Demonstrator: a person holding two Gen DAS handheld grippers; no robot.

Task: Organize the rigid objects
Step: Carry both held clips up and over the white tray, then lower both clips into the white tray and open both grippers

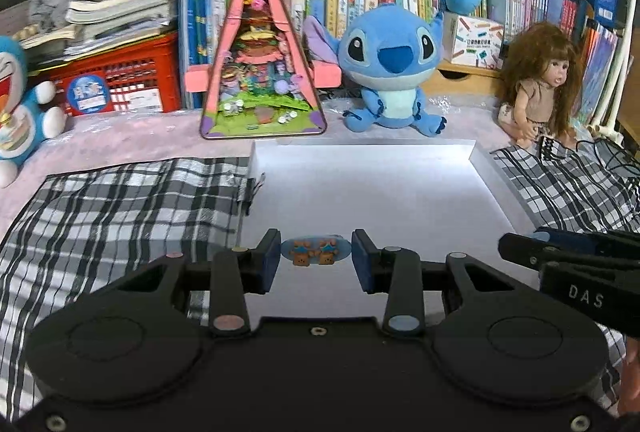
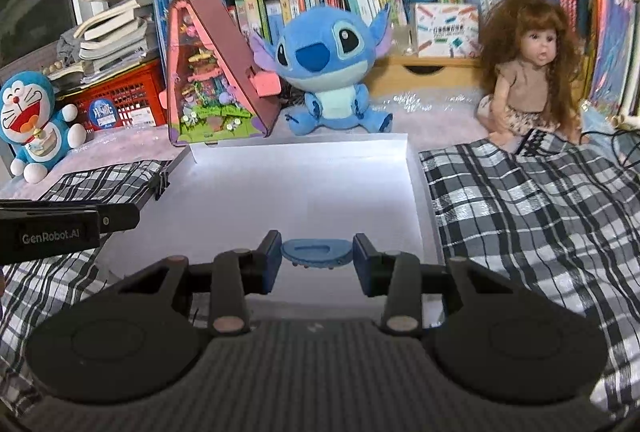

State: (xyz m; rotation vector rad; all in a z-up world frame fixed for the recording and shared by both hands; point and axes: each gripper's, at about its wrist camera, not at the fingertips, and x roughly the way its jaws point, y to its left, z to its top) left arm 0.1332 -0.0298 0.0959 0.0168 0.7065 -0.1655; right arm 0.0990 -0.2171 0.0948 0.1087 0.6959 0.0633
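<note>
A white shallow box lies on a plaid cloth; it also shows in the right wrist view. My left gripper is shut on a small blue oval piece with two brown bears, held just above the box's near part. My right gripper is shut on a blue oval piece with bumps on its underside, also over the box's near edge. The right gripper's fingers show at the right of the left wrist view; the left gripper's body shows at the left of the right wrist view.
Behind the box stand a pink triangular toy house, a blue Stitch plush, a long-haired doll and a Doraemon plush. Books, a red crate and shelves fill the back. Plaid cloth lies on both sides.
</note>
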